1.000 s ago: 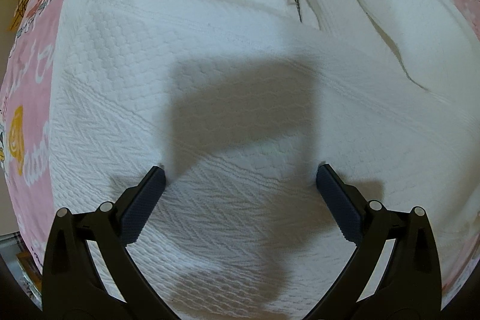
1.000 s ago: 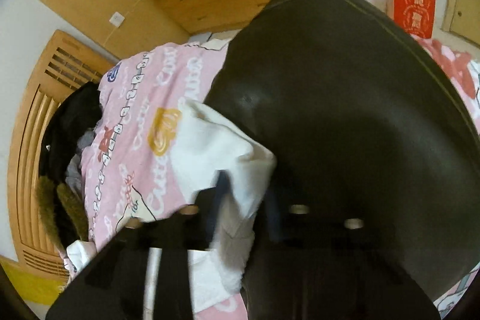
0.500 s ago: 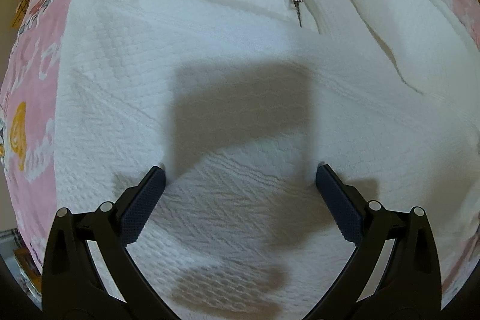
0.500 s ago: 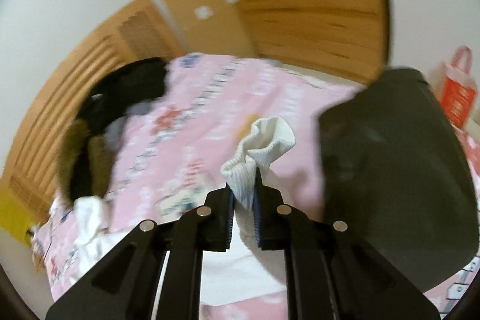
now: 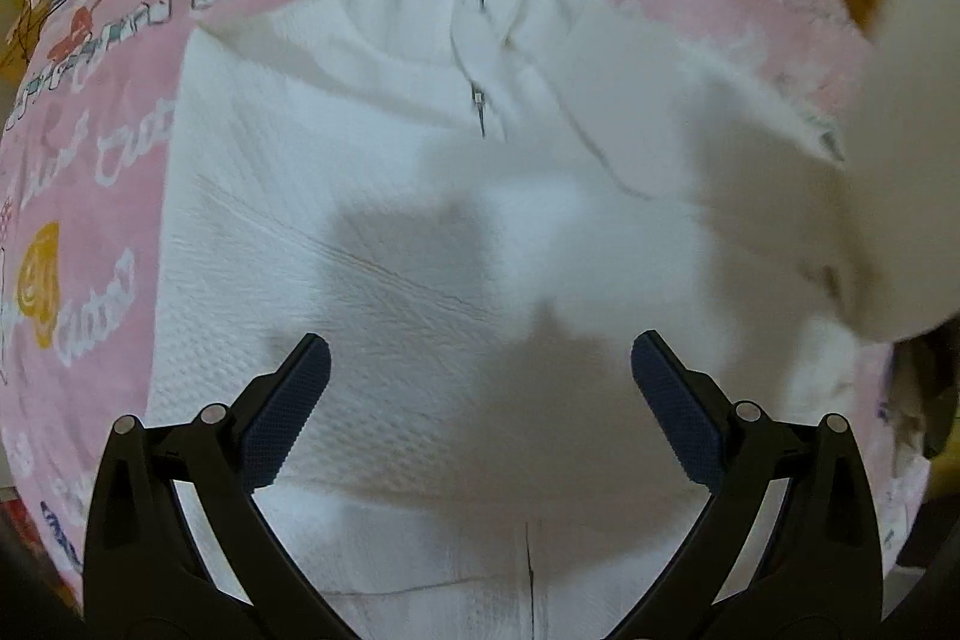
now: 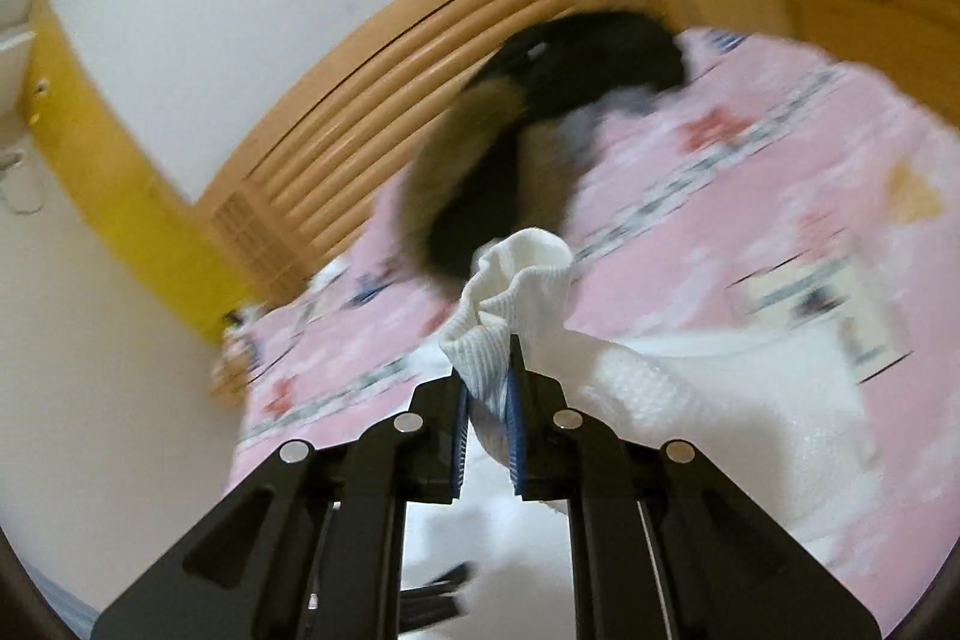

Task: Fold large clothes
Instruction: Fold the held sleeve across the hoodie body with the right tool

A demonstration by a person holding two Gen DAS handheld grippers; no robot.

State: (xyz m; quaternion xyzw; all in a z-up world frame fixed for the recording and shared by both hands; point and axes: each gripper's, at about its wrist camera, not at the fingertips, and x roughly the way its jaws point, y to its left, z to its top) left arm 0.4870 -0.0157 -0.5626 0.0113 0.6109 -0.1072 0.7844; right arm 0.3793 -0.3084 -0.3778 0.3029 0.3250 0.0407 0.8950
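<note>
Pink printed bedspread [image 5: 90, 112] under white hoodie [image 5: 372, 196], slatted wooden headboard [image 6: 384, 112] behind.

- The white hoodie [image 5: 384, 196] is thick cloth, matt, with a raised waffle-like knit; its cuff [image 6: 516, 280] is finer ribbed knit.
- Its zip pull [image 5: 478, 100] looks like small shiny metal, though blur makes that unsure.
- The bed cover [image 5: 78, 130] is smooth pink printed cloth, matt.
- The left claw [image 5: 480, 370] has matt black plastic arms, dark blue pads [image 5: 282, 412] with a fine dotted grip texture, and bright metal pins.
- The right claw [image 6: 487, 424] is the same black plastic.
- The headboard [image 6: 384, 100] is slatted wood, smooth with a light sheen.
- The dark garment [image 6: 540, 100] has a brown fur-like trim.
</note>
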